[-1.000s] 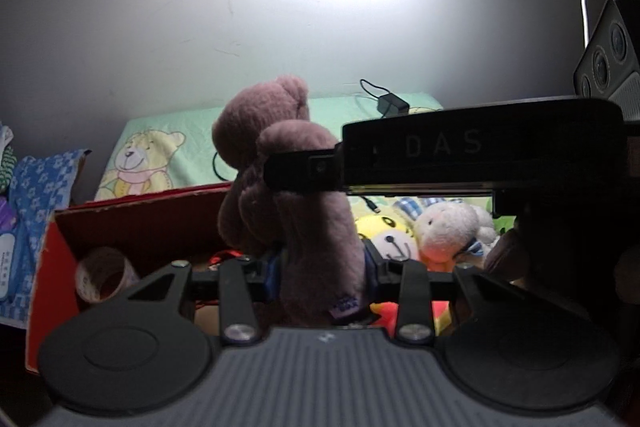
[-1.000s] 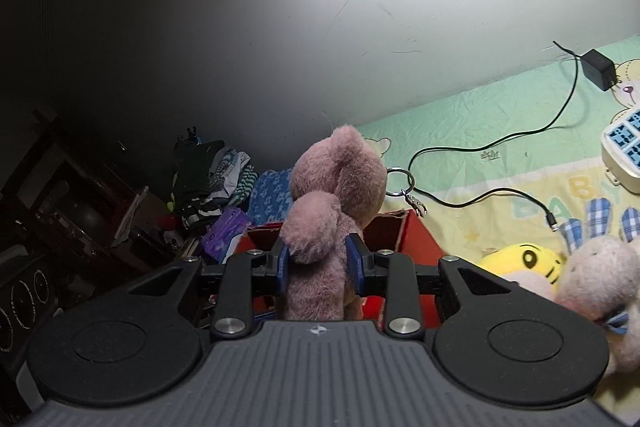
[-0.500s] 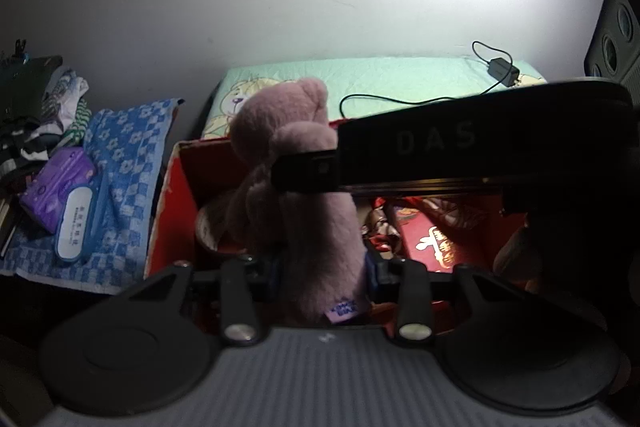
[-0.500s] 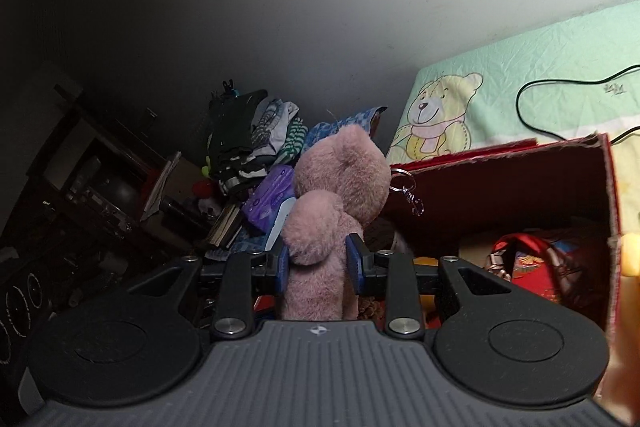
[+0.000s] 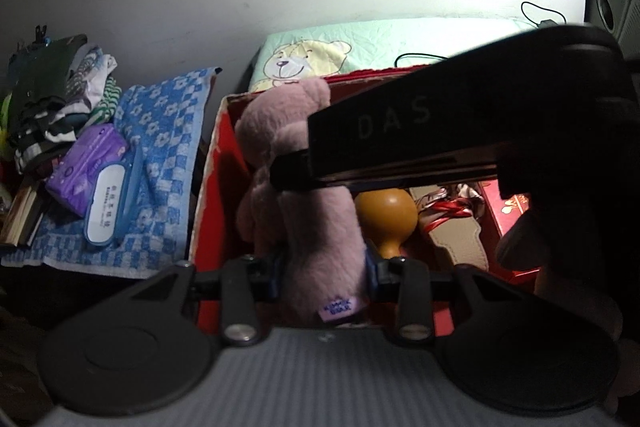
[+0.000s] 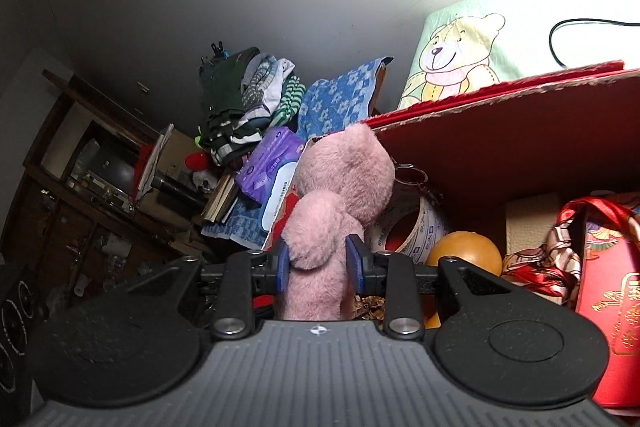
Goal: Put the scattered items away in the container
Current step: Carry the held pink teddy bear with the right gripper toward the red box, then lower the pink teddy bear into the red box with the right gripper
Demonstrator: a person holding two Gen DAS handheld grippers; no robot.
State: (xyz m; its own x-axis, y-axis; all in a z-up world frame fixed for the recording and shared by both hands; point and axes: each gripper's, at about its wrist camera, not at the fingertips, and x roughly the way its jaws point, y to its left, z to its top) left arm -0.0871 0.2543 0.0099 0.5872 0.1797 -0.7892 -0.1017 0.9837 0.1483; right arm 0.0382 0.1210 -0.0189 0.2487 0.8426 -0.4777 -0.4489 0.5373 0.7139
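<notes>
Jaws of both grippers clamped on the pink plush bear (image 5: 304, 187): left gripper (image 5: 323, 271) grips its lower body, blue pads pressed into the fur on either side, purple tag showing below; right gripper (image 6: 317, 265) pinches it just under one rounded limb. Bear upright, held over the near-left corner of the red box (image 6: 500, 131); whether it touches the box floor cannot be told, the gripper bodies hide it. In the left wrist view the right gripper's black body crosses in front of the bear. Inside the box, just beyond the bear: orange ball (image 6: 464, 253), tape roll (image 6: 412, 227), red ribbon (image 6: 560, 247), red packet (image 6: 612, 311). Left of the box: blue checked towel (image 5: 168, 163) carrying a purple wipes pack (image 5: 88, 167), folded clothes (image 5: 60, 99) behind. Farthest: bear-print sheet (image 6: 480, 51) with black cable (image 6: 580, 27), against grey wall.
</notes>
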